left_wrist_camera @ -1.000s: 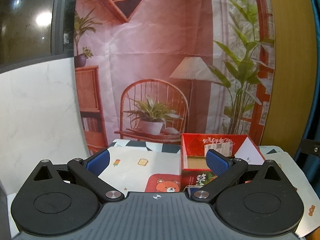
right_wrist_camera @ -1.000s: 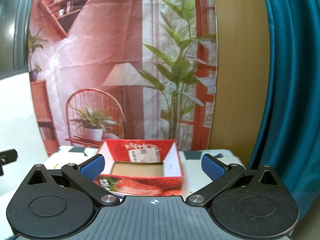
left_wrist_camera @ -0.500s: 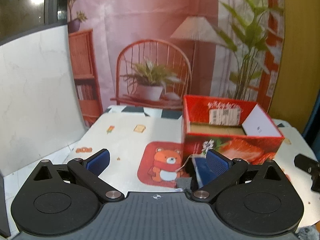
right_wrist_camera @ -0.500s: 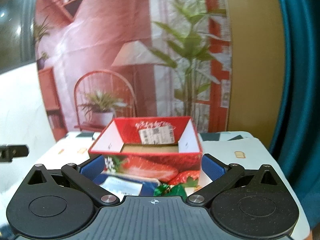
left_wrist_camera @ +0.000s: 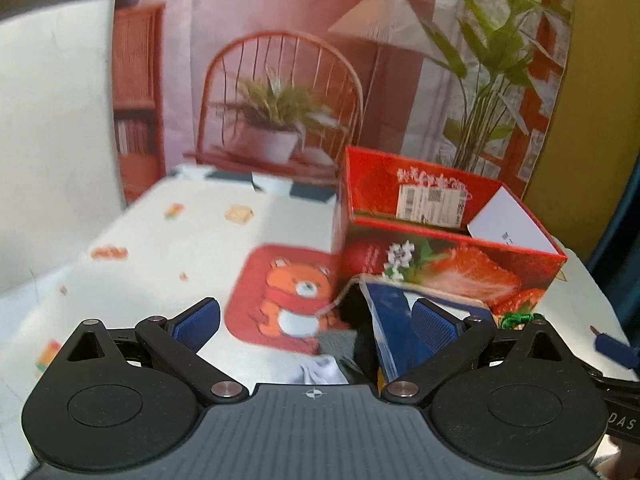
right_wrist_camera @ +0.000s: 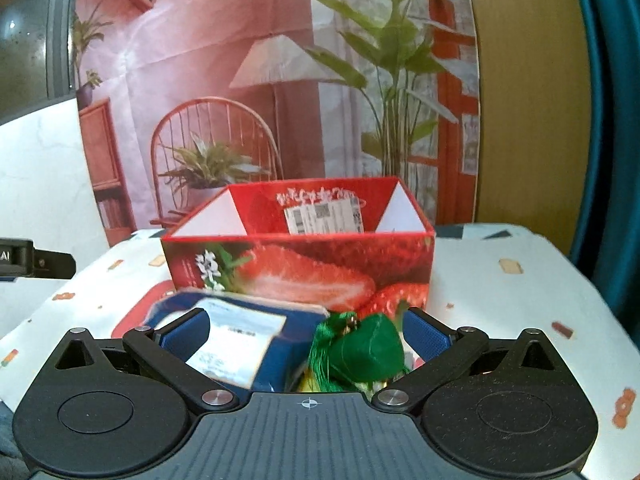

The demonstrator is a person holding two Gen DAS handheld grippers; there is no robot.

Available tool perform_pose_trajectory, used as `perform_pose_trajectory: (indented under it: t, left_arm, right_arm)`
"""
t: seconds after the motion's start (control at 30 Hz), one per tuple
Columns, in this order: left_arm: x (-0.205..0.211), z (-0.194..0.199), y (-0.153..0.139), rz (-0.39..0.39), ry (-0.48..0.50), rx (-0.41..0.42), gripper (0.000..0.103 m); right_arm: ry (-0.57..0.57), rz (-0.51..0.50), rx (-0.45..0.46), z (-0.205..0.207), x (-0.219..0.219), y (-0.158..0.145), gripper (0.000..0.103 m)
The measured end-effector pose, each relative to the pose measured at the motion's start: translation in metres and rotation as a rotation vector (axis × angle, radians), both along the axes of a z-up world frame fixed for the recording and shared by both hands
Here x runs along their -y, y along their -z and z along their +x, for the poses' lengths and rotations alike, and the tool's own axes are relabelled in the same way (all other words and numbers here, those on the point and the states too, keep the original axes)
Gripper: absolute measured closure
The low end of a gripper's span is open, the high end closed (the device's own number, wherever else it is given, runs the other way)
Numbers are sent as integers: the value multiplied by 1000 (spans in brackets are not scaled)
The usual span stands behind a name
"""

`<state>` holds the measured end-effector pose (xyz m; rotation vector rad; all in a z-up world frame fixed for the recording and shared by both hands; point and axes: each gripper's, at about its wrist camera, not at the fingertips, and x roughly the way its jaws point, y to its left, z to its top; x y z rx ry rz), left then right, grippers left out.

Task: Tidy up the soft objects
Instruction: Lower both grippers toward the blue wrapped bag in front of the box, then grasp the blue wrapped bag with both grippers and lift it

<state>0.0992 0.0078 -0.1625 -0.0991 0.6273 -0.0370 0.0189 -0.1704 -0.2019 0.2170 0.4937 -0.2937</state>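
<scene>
Two grippers, both with jaws spread wide and holding nothing, face the box (right_wrist_camera: 300, 272), my landmark. I keep the right gripper (right_wrist_camera: 306, 330) low in front of the box, where the green pouch (right_wrist_camera: 362, 350) and blue packet (right_wrist_camera: 240, 334) lie between its fingers. The left gripper (left_wrist_camera: 316, 322) sits in front of the box's left corner, over grey and white cloth (left_wrist_camera: 324, 360). Wide jaws suit soft, bulky items. The box stands open-topped to receive them; nothing shows inside.

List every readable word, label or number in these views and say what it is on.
"DAS": the other hand-held gripper's body, cut off at the edge.
"AI": black gripper body, cut off.
White script on the strawberry box: unreadable.
Box's shipping label: too small.
Blue pouch's label: blurred.
</scene>
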Motion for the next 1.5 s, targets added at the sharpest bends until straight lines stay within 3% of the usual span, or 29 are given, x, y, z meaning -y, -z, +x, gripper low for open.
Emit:
perform_pose_trajectory:
  t: [0.27, 0.47, 0.53, 0.63, 0.9, 1.0, 1.3, 1.5]
  left_arm:
    - [12, 6, 23, 12, 67, -33, 9]
    - [16, 8, 29, -63, 144, -57, 22]
    - [22, 13, 31, -69, 167, -68, 33]
    - [28, 22, 35, -121, 217, -79, 36]
    - [31, 34, 68, -245, 267, -210, 37]
    - [29, 35, 74, -290, 282, -223, 44]
    - [33, 33, 73, -275, 292, -211, 51]
    - [32, 28, 70, -260, 311, -191, 59]
  right_arm:
    - [-46, 7, -60, 5, -6, 22, 19]
    - [-151, -15, -65, 9, -24, 25, 23]
    - [-181, -21, -78, 11, -29, 27, 29]
    - [-206, -14, -97, 15, -32, 33, 38]
    - [-223, 30, -111, 19, -28, 42, 38]
    - [-225, 49, -117, 20, -27, 45, 38]
    - [-224, 77, -122, 26, -24, 54, 37]
    - [-239, 71, -111, 25, -25, 52, 42]
